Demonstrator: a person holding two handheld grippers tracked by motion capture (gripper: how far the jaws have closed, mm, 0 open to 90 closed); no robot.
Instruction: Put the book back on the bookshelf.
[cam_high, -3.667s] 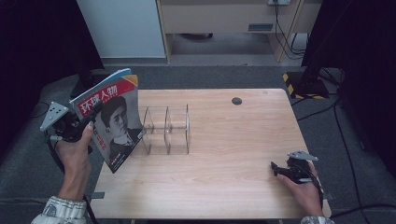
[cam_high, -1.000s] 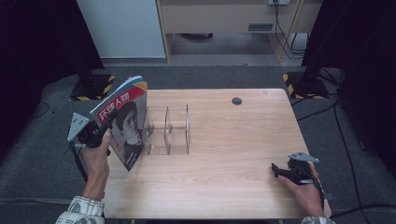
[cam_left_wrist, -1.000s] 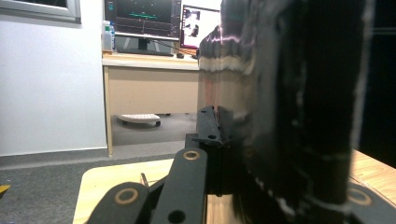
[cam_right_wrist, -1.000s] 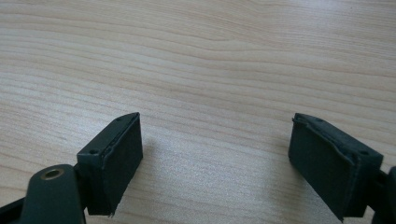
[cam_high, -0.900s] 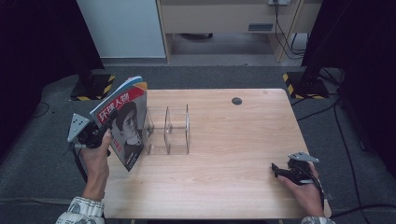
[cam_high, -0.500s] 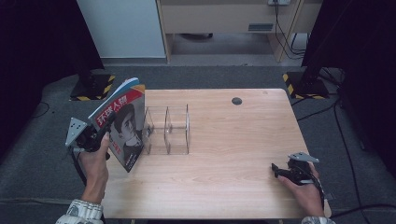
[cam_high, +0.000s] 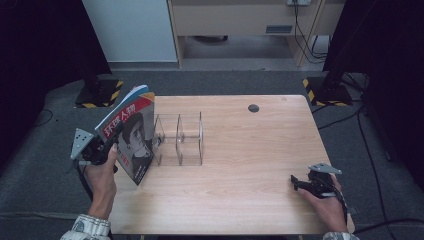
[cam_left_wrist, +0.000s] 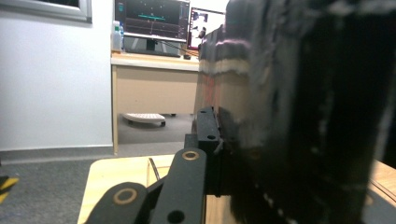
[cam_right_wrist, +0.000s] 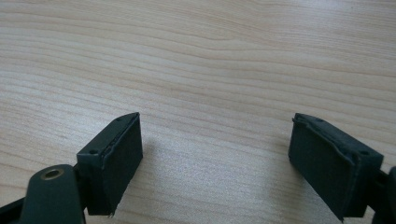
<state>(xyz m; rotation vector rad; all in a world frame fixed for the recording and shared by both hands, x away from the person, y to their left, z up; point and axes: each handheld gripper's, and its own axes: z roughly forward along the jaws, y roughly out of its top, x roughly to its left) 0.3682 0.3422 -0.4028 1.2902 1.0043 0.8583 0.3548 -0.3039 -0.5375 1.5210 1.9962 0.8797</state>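
Observation:
A magazine (cam_high: 131, 134) with a red title band and a portrait on its cover stands upright and tilted over the table's left edge. My left gripper (cam_high: 111, 145) is shut on its spine side, and the magazine (cam_left_wrist: 261, 116) shows close and blurred against the jaw in the left gripper view. Just right of it stands a clear acrylic rack (cam_high: 179, 139) with upright dividers; the magazine's lower corner is near the rack's left end. My right gripper (cam_high: 296, 182) rests low at the table's front right, open, with bare wood between its fingers (cam_right_wrist: 114, 158).
The wooden table (cam_high: 240, 165) has a small dark round hole (cam_high: 253, 108) near its far edge. Black stands with yellow-black striped bases (cam_high: 320, 87) sit on the grey floor behind. A desk with monitors (cam_left_wrist: 154, 23) is seen beyond.
The left hand carried the magazine rightward to the rack, then eased slightly back toward the front left. The right gripper stayed still.

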